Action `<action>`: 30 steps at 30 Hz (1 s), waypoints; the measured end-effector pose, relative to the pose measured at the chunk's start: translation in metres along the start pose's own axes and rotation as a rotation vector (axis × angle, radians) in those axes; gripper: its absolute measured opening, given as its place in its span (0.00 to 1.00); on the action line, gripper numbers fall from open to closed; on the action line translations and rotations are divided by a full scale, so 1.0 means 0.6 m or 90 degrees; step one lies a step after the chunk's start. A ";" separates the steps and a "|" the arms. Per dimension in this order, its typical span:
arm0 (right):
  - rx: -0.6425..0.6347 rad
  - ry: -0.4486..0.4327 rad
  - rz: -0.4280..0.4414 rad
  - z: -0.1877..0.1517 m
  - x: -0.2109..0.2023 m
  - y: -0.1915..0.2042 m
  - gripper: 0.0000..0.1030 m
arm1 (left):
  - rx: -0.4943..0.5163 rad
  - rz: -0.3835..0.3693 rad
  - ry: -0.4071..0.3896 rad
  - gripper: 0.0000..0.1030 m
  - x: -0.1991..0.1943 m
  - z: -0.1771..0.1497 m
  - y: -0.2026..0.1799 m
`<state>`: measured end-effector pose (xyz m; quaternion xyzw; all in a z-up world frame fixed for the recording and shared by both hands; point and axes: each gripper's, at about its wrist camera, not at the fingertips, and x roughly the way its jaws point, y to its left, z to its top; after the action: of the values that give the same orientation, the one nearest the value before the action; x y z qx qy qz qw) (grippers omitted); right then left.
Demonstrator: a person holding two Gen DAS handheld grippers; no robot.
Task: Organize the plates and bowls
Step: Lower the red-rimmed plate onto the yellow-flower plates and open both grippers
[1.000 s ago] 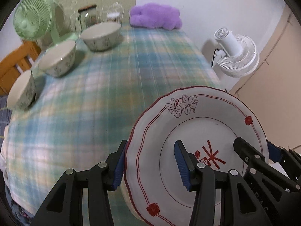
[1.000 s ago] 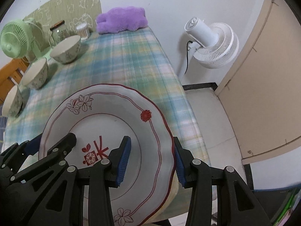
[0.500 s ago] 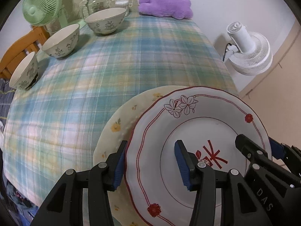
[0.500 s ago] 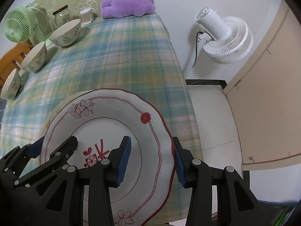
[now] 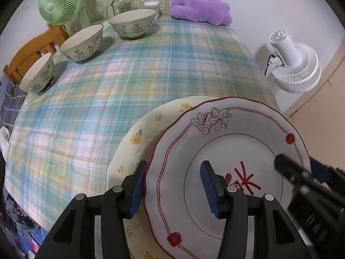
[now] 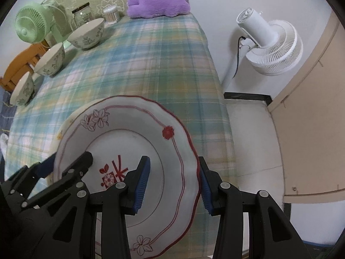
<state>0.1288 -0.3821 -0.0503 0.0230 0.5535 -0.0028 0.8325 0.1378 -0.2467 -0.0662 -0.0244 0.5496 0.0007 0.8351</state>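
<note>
A white plate with red rim lines and flowers [image 5: 226, 142] [image 6: 133, 133] is held over a cream plate with yellow flowers [image 5: 138, 138] on the near part of the plaid table [image 5: 129, 75]. My left gripper [image 5: 172, 185] straddles its left rim. My right gripper [image 6: 173, 179] straddles its right rim. Both jaws look wider than the rim, so the grip is unclear. Three floral bowls stand at the far left: small [image 5: 37, 76], medium [image 5: 83, 42], large [image 5: 133, 22].
At the table's far end are a green fan [image 5: 59, 1], a glass jar [image 5: 120, 2], a small container [image 5: 152, 5] and a purple plush [image 5: 200, 8]. A white floor fan [image 6: 269, 43] stands right of the table. A wooden chair [image 5: 32, 51] is at the left.
Both grippers and the red-rimmed plate have moved away from the far end. The cream plate has come into view beneath, and the red-rimmed plate now sits over it.
</note>
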 end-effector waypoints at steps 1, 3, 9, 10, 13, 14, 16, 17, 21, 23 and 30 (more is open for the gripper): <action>0.006 -0.006 0.002 0.004 -0.001 -0.005 0.46 | 0.000 0.002 0.000 0.49 0.000 0.000 -0.001; 0.015 -0.006 0.003 0.012 0.001 -0.015 0.43 | 0.002 0.006 0.000 0.49 0.001 0.001 -0.002; 0.014 -0.020 0.018 0.014 -0.006 -0.016 0.29 | 0.004 0.017 0.001 0.49 0.003 0.001 -0.004; 0.017 -0.021 0.019 0.014 -0.006 -0.016 0.29 | 0.005 0.017 0.001 0.49 0.002 0.001 -0.003; 0.005 -0.020 0.015 0.015 -0.008 -0.013 0.29 | 0.009 0.026 0.002 0.49 -0.002 0.002 -0.001; -0.001 -0.021 0.015 0.015 -0.010 -0.010 0.29 | 0.008 0.030 -0.002 0.49 -0.005 0.002 0.000; -0.008 -0.027 0.020 0.016 -0.014 -0.006 0.29 | 0.003 0.047 -0.012 0.49 -0.012 0.003 0.009; -0.012 -0.028 0.026 0.016 -0.015 -0.002 0.29 | 0.001 0.053 -0.011 0.49 -0.011 0.003 0.013; -0.027 -0.017 0.036 0.019 -0.003 0.021 0.29 | -0.002 0.076 -0.005 0.49 -0.006 0.003 0.025; -0.026 -0.012 0.043 0.019 0.002 0.025 0.29 | -0.002 0.079 -0.005 0.49 -0.005 0.002 0.027; -0.019 0.006 0.039 0.015 0.017 0.028 0.29 | 0.023 0.103 -0.004 0.49 -0.001 0.002 0.017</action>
<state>0.1416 -0.3656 -0.0555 0.0278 0.5565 0.0311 0.8298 0.1382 -0.2364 -0.0657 0.0347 0.5471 0.0582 0.8343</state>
